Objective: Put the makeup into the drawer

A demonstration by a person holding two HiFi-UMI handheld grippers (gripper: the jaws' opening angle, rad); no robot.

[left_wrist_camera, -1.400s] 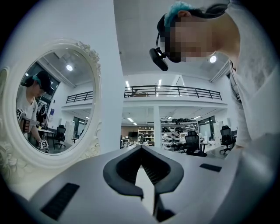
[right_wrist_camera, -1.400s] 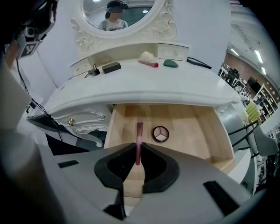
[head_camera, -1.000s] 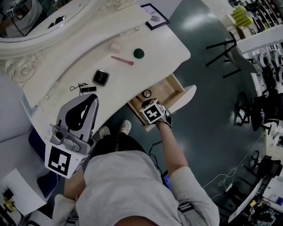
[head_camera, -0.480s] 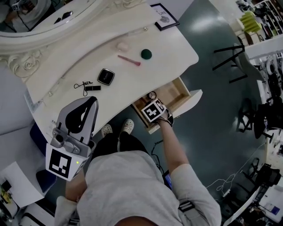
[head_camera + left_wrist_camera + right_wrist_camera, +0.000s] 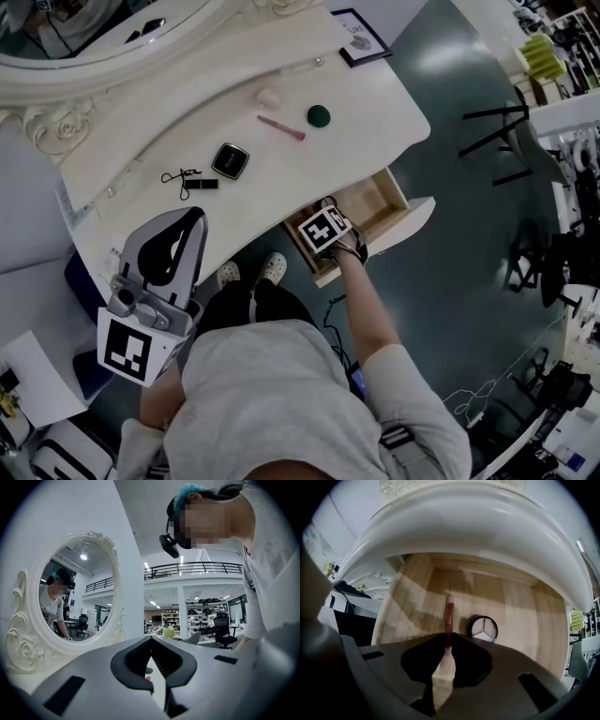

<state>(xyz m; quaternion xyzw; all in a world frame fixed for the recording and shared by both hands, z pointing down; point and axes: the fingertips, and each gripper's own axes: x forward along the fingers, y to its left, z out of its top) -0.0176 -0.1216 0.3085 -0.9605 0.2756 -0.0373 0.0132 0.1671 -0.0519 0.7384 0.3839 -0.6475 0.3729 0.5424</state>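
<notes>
The vanity's wooden drawer stands pulled out. My right gripper hovers over its front part, shut on a thin pink-red makeup stick that points into the drawer. A round compact lies on the drawer floor just right of the stick. On the tabletop lie a black square compact, a black eyelash curler, a pink brush, a green sponge and a pale puff. My left gripper is held low by the table's near edge, shut and empty, its jaw tips together.
An oval mirror in a carved white frame stands at the back of the vanity. A framed card sits at the far right corner. The person's feet are under the table. Dark floor lies to the right.
My right gripper has edged a little further in over the drawer with the stick. The left gripper has stayed where it was.
</notes>
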